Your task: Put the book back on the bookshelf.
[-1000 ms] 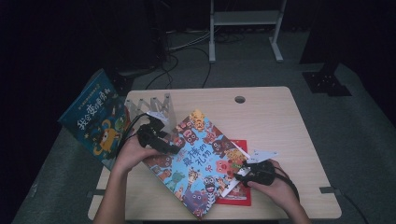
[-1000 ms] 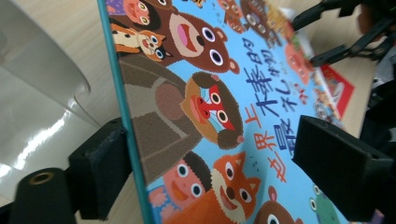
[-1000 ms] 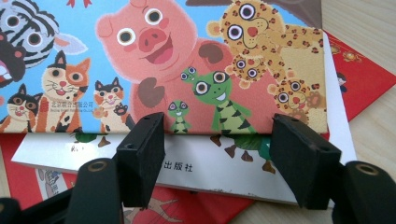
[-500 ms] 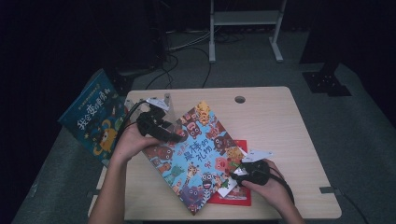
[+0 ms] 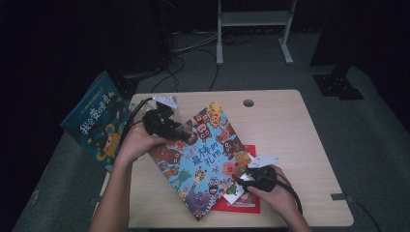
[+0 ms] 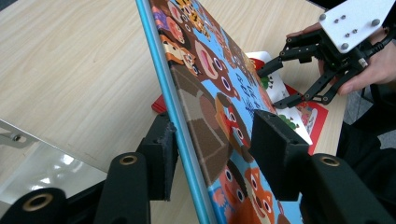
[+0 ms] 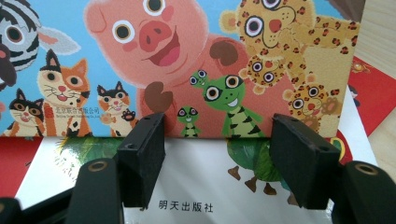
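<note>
Tilting on the table [image 5: 300, 145], the animal picture book [image 5: 203, 159] rests partly over a red book [image 5: 241, 203]. Left gripper [image 5: 183, 137] jaws have just been closing, straddling its spine edge; right gripper [image 5: 240, 182] is clenched at its cover edge, hold unclear. Risk: weak pinch, book slips.

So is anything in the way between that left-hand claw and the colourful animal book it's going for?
Nothing visible. The left gripper already straddles the animal book: its blue edge runs up between the jaws, one pad on each side. The jaws have just been closing, and the right-hand pad still stands a little off the cover.
</note>
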Available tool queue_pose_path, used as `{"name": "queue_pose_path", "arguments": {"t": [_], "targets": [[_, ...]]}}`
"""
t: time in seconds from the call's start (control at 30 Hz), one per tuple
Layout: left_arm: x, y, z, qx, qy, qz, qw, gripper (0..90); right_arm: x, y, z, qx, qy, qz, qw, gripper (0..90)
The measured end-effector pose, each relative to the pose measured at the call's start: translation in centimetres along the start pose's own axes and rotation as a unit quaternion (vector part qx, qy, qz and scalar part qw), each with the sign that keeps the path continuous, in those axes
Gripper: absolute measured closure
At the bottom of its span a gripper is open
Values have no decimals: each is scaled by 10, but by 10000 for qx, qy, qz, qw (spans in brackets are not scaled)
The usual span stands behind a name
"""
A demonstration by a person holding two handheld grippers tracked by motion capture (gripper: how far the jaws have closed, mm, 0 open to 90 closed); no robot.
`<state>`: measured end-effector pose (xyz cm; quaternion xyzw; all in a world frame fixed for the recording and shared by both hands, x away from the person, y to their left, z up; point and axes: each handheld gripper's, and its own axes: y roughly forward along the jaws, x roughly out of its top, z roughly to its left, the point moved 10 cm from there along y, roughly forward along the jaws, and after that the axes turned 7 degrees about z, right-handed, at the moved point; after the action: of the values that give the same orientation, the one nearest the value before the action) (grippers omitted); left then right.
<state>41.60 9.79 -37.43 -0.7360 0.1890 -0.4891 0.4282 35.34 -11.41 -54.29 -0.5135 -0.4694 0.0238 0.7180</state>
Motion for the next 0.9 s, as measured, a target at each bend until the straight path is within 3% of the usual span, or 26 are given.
{"name": "queue_pose_path", "arguments": {"t": [0.5,0.7,0.9], "targets": [[6,2,-7,-162,-41,198,9997,578,1,1,3,72,-25,-43,10000,334],[13,-1,-11,-396,-133,61,9991,628,1,1,4,61,19,-48,10000,337],[18,-8,-10,-374,-206,131,9990,665,7,7,7,44,-22,-153,9999,337]]}}
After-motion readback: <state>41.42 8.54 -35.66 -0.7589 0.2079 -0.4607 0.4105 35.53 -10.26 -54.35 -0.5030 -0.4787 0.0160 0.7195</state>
